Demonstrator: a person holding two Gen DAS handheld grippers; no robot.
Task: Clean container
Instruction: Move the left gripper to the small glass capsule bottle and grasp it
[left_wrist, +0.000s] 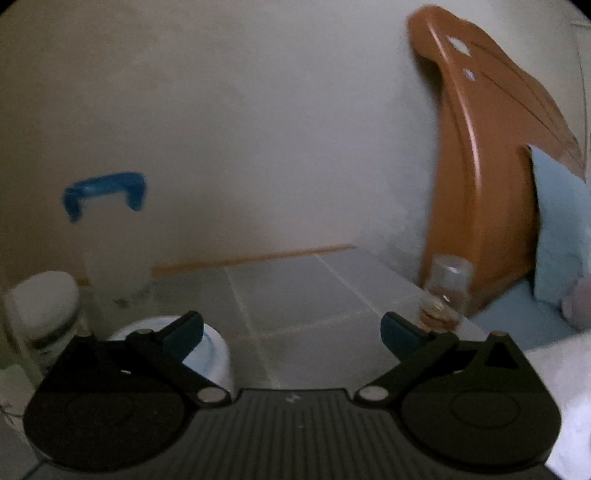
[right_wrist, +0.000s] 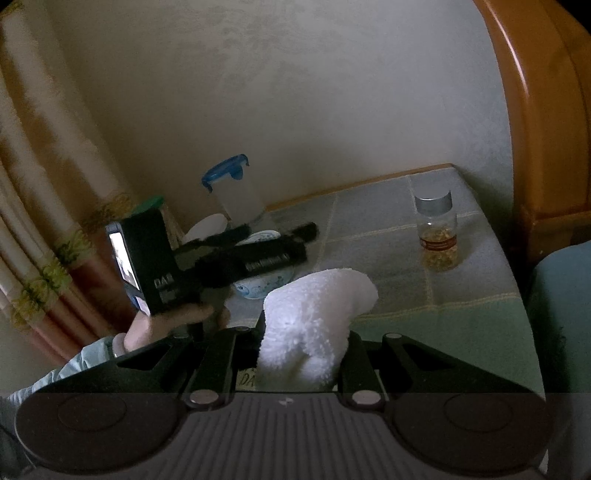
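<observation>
My left gripper (left_wrist: 291, 332) stands open wide over the tiled table top (left_wrist: 295, 288) with nothing between its blue-padded fingers. A low round white and blue tub (left_wrist: 212, 354) sits just under its left finger. A tall clear container with a blue clip lid (left_wrist: 105, 221) stands further back on the left, by the wall. My right gripper (right_wrist: 306, 332) is shut on a fluffy white cloth (right_wrist: 317, 306) that bulges up out of the jaws. In the right wrist view the left gripper (right_wrist: 306, 242) hovers above the tub (right_wrist: 258, 288), in front of the blue-lidded container (right_wrist: 236, 192).
A glass jar with a silver cap and yellow contents (right_wrist: 437, 232) stands near the table's right edge, beside a wooden headboard (left_wrist: 480, 166). A white-lidded jar (left_wrist: 44, 302) is at far left. A person's hand (right_wrist: 155, 325) holds the left gripper. Curtains (right_wrist: 44, 221) hang on the left.
</observation>
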